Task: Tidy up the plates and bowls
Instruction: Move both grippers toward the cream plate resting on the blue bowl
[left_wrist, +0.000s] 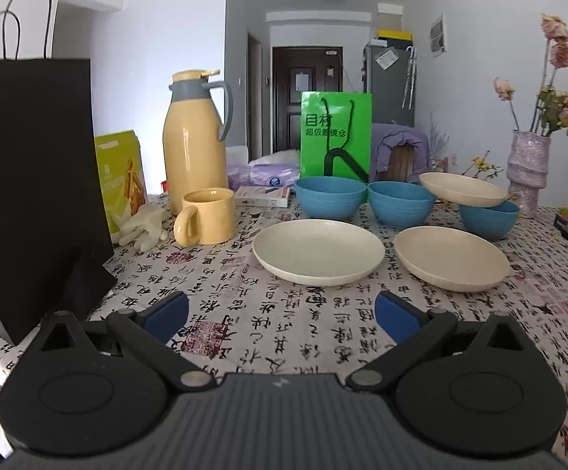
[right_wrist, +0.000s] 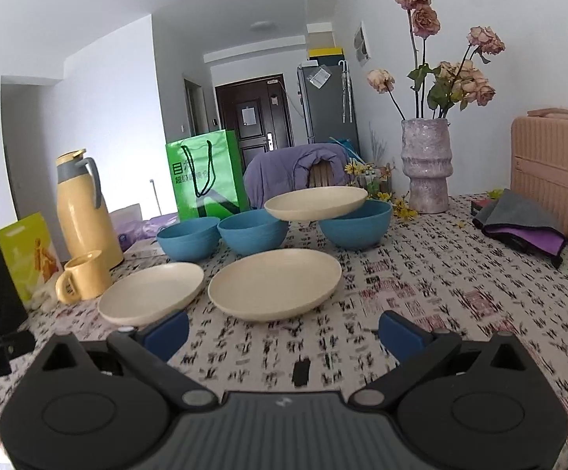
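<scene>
A broad strip of the calligraphy-printed tablecloth (left_wrist: 284,313) along the table's near edge is lying bare, giving open passage up to the two cream shallow plates (left_wrist: 318,251) (left_wrist: 451,257) sitting side by side. Behind them, three blue round bowls (left_wrist: 330,197) (left_wrist: 400,202) (left_wrist: 488,219) are closing off the middle, a third cream plate (right_wrist: 316,203) perching across two of them. A tall black paper bag (left_wrist: 33,180), yellow ceramic mug (left_wrist: 206,221) and yellow thermos jug (left_wrist: 194,141) are crowding the left edge, while a lilac ribbed vase (right_wrist: 427,164) and pink hard case (right_wrist: 554,176) are blocking the far right corner.

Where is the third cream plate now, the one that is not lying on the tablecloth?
The third cream plate rests on top of the blue bowls at the back, bridging the middle and right ones, in front of the vase.
</scene>
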A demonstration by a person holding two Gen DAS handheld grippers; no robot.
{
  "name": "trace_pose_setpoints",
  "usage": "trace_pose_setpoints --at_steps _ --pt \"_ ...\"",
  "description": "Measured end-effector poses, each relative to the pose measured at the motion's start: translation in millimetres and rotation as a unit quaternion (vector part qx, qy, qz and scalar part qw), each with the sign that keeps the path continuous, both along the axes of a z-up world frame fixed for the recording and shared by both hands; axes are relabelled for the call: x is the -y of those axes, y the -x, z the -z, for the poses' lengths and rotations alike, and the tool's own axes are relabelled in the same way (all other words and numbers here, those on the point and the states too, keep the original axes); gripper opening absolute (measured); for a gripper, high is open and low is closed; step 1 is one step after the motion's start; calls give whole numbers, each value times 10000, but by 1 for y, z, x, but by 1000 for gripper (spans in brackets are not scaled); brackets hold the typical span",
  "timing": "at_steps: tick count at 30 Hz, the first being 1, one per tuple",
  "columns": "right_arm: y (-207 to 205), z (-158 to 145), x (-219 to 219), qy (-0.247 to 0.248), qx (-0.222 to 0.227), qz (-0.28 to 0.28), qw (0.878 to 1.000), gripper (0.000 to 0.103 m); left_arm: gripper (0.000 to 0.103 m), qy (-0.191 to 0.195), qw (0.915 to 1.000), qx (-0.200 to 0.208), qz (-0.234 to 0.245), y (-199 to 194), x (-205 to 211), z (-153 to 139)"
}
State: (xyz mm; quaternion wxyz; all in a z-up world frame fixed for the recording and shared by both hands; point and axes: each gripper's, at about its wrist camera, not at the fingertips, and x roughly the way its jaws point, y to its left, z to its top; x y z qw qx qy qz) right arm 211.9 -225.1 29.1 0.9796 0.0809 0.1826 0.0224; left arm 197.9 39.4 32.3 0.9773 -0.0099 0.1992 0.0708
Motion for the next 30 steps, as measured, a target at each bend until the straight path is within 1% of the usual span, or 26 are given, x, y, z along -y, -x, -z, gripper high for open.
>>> trace_pose_setpoints --at_steps 5,8,10,12,15,19,21,23,25,27,30 --pt "-31 -5 2 -44 -37 -29 10000 103 103 -78 9999 52 -106 -26 -6 -3" --pt "-52 -7 3 -90 -87 -45 9999 103 103 -31 10000 29 -9 -46 -7 -7" --pt "-71 -8 7 -240 -234 -222 9992 103 103 -56 9999 86 99 -60 -5 -10" --pt "-88 -7 13 -495 -339 -462 9971 103 103 -167 9996 193 134 -72 -1 -13" --pt "-109 -5 23 -766 -534 -619 9937 103 103 -250 9988 318 267 -91 5 -16" --pt "-131 -9 29 -596 -474 -632 9951 103 103 -151 9975 449 529 -122 10 -22" --pt "-145 -15 33 -411 -406 -652 9962 103 103 -173 9968 416 657 -140 16 -26" --pt "-158 -21 36 -223 -328 -626 9973 103 103 -113 9956 431 822 -158 22 -31" --pt "-177 -28 43 4 -274 -551 9981 103 103 -27 9932 358 1104 -182 30 -37" --pt "-195 -33 54 124 -236 -474 9985 102 103 -17 9891 164 1462 -205 40 -43" --pt "-228 -40 73 146 -224 -438 9987 99 103 -73 9838 53 1792 -238 60 -51"
